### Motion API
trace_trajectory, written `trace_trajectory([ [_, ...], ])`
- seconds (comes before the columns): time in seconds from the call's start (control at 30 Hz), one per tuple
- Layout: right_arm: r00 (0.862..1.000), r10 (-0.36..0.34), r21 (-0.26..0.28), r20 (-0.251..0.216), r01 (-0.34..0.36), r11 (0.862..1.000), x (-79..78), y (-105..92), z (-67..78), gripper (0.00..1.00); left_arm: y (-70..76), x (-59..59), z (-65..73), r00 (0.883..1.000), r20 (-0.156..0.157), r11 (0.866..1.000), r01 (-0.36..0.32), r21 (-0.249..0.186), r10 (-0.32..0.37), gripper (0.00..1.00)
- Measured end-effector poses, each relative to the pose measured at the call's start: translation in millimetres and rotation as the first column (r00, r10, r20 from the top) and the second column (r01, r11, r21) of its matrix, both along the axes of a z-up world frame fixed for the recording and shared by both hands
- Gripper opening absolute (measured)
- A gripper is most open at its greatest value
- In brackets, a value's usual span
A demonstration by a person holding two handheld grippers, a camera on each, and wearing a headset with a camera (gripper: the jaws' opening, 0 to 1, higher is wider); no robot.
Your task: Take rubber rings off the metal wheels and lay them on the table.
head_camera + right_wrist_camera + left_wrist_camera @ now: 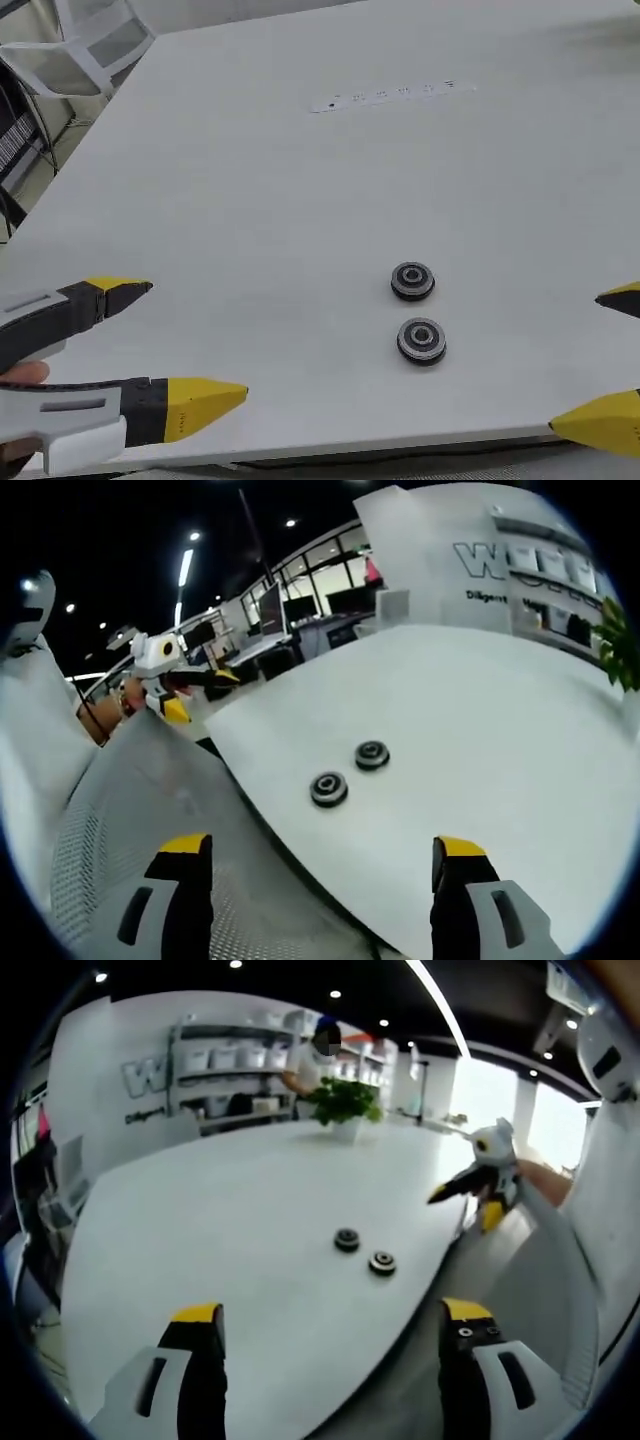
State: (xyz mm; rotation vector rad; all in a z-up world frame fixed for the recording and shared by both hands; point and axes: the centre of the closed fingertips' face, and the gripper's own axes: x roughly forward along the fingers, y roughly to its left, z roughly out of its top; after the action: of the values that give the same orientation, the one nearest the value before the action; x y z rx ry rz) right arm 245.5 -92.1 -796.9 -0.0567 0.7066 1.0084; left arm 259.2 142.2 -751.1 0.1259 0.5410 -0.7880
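Rubber-ringed metal wheels [421, 341] are waiting; left hand-held gripper [195, 340] at 9 o'clock, right hand-held gripper [575, 360] at 3, both gaping. Suggest bracing one wheel, peeling its ring.

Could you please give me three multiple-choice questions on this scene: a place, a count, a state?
1. Where on the white table do the small metal wheels with black rubber rings lie? A. near edge B. far edge C. far corner
2. How many wheels? A. one B. two C. four
3. The left gripper's yellow-tipped jaws are: A. open, empty B. shut on a wheel C. shut on a ring
Answers: 1 A, they lie by the near edge; 2 B, two show; 3 A, a wide gap, nothing between.
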Motion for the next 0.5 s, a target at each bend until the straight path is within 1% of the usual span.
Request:
trace_trajectory([
  [0.1, 1.0, 0.009, 0.001, -0.001, -0.009, 1.0, 2.2, 1.4, -1.2, 0.9, -7.5, 2.4, 1.1, 1.0, -0.002, 1.0, 0.016, 0.006, -0.016, 0.89],
  [0.2, 1.0, 0.018, -0.006, 0.014, -0.018, 1.0, 5.9, 2.9, -1.3, 0.9, -17.0, 6.1, 7.6, 0.999, 0.015, 0.999, 0.039, 0.006, -0.039, 0.89],
  [0.3, 0.999, 0.035, 0.0, 0.019, -0.035, 0.999, 8.2, 7.0, -0.5, 0.88, -25.9, 8.1, 12.5, 0.997, 0.019, 0.998, 0.069, 0.001, -0.069, 0.89],
  [0.43, 0.998, 0.052, -0.002, 0.041, -0.052, 0.999, 14.8, 11.6, -0.5, 0.86, -36.5, 12.9, 18.0, 0.993, 0.035, 0.994, 0.109, 0.023, -0.11, 0.89],
  [0.47, 0.998, 0.053, -0.001, 0.042, -0.053, 0.999, 15.6, 12.1, -0.4, 0.86, -37.6, 13.6, 18.8, 0.993, 0.038, 0.993, 0.112, 0.024, -0.113, 0.89],
  [0.5, 0.998, 0.055, 0.002, 0.041, -0.055, 0.998, 17.8, 13.8, -0.4, 0.85, -41.1, 15.4, 21.4, 0.991, 0.047, 0.992, 0.123, 0.027, -0.124, 0.89],
])
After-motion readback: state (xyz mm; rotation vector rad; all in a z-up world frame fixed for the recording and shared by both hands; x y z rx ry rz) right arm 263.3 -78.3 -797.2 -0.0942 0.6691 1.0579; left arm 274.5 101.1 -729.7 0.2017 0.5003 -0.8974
